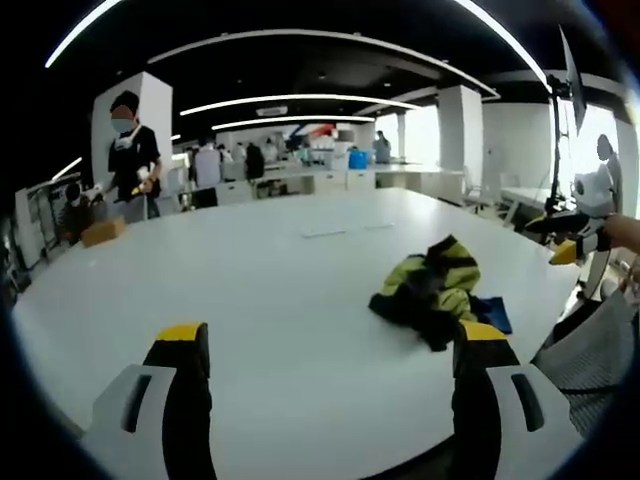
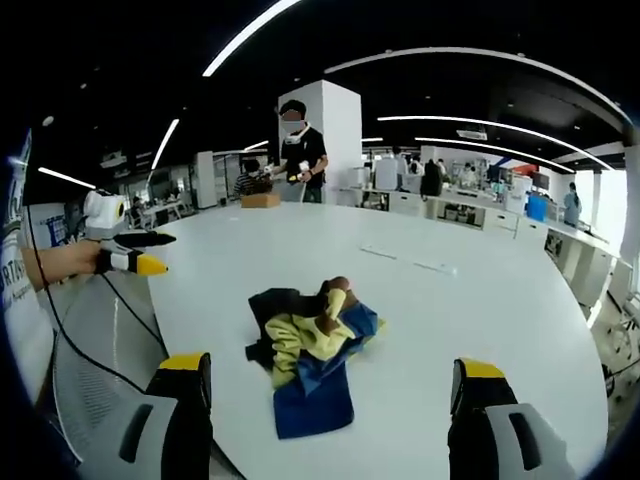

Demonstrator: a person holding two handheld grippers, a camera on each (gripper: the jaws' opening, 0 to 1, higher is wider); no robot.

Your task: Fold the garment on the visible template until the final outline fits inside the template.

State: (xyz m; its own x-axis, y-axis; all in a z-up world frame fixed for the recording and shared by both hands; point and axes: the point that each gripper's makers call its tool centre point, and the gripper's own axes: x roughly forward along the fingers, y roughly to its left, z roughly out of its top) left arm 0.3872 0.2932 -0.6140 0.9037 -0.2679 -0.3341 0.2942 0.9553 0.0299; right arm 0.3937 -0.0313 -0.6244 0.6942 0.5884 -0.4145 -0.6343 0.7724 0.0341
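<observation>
Garment [image 2: 310,345]: crumpled on worktop [image 2: 470,300], near its edge. Both tools released. Risk: a careless tug drags it overboard.

Crumpled yellow-black-blue garment [image 2: 310,345] on table [image 2: 480,300]

Crumpled garment [image 2: 308,345] on the table [image 2: 470,300] (near its edge), a person [image 2: 298,150] standing beyond.
</observation>
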